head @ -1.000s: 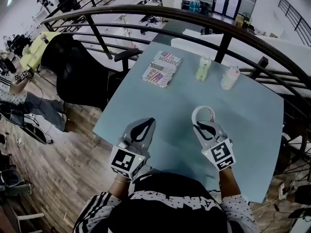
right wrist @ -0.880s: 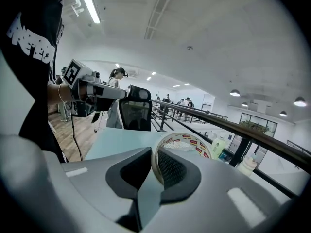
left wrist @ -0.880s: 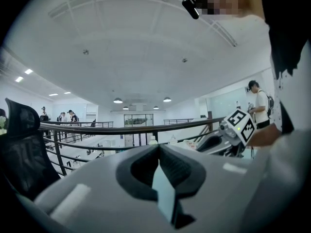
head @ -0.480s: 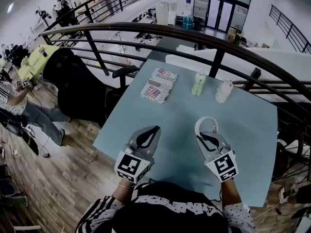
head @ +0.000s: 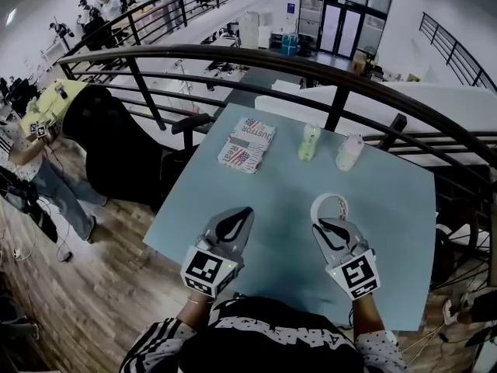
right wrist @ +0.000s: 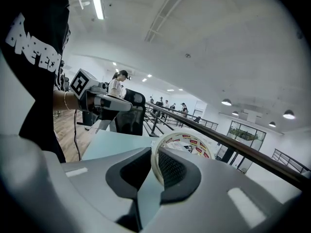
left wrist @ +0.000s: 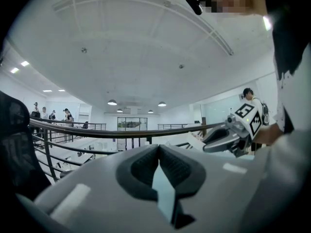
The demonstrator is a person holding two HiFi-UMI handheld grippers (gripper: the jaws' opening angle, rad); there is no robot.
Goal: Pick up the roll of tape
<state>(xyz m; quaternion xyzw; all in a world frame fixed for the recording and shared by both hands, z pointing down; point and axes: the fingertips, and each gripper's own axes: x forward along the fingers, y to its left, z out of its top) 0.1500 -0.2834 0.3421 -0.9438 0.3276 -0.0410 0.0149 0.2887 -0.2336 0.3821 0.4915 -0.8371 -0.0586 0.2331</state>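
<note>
The roll of tape (head: 328, 206) is a white ring with red print, held on edge over the pale blue table (head: 272, 181). My right gripper (head: 327, 223) is shut on its near wall, one finger inside the ring and one outside. In the right gripper view the tape (right wrist: 187, 142) stands up between the dark pads (right wrist: 170, 171) of that gripper (right wrist: 154, 155). My left gripper (head: 230, 224) hovers over the table's near left part, shut, with nothing in it. In the left gripper view the jaws of the left gripper (left wrist: 158, 148) meet at the tips.
A flag-printed packet (head: 247, 141) lies at the table's far left. Two small pale bottles (head: 309, 142) (head: 349, 151) stand at the far middle. A dark railing (head: 233, 53) curves behind the table, and a black chair (head: 116, 146) stands to its left.
My right gripper has risen a little with the tape roll still in its jaws. The left gripper has stayed about where it was.
</note>
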